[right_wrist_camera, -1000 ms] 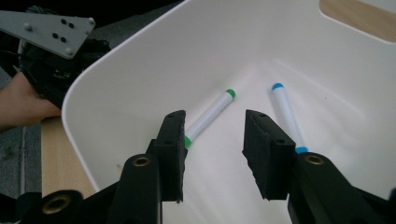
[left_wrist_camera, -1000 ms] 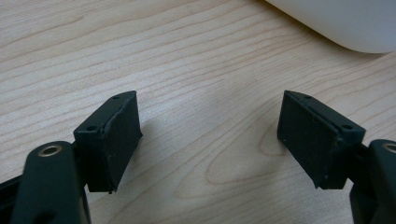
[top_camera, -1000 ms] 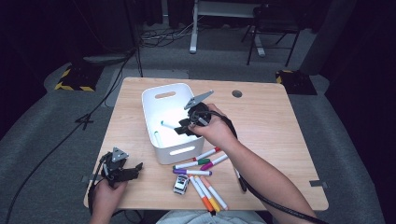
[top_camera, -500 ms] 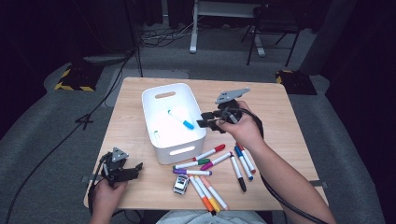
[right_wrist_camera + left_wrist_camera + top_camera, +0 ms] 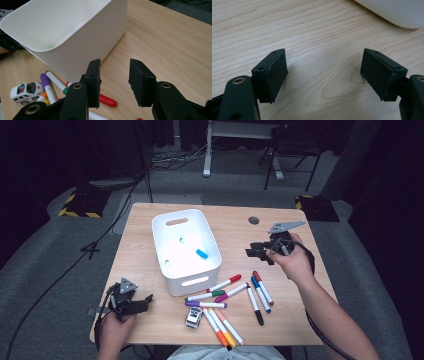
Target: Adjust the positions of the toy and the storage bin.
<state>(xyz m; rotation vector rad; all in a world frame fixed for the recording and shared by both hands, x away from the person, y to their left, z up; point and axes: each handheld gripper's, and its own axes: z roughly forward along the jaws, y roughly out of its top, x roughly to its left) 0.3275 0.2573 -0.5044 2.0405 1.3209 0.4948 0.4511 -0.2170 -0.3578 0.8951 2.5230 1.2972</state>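
The right tool (image 5: 261,252) hangs open and empty above the surface's (image 5: 300,320) right side, between the white bin (image 5: 186,251) and the right edge. The left tool (image 5: 142,303) rests open and empty at the near left corner. Loose markers (image 5: 235,295) lie before the bin toward the near edge; a blue-capped marker (image 5: 194,248) lies inside it.

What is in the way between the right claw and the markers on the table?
Nothing visible. The right claw hangs open and empty over bare table, right of the bin. The markers lie just below it in the high view, out in the open, with only bare wood between.
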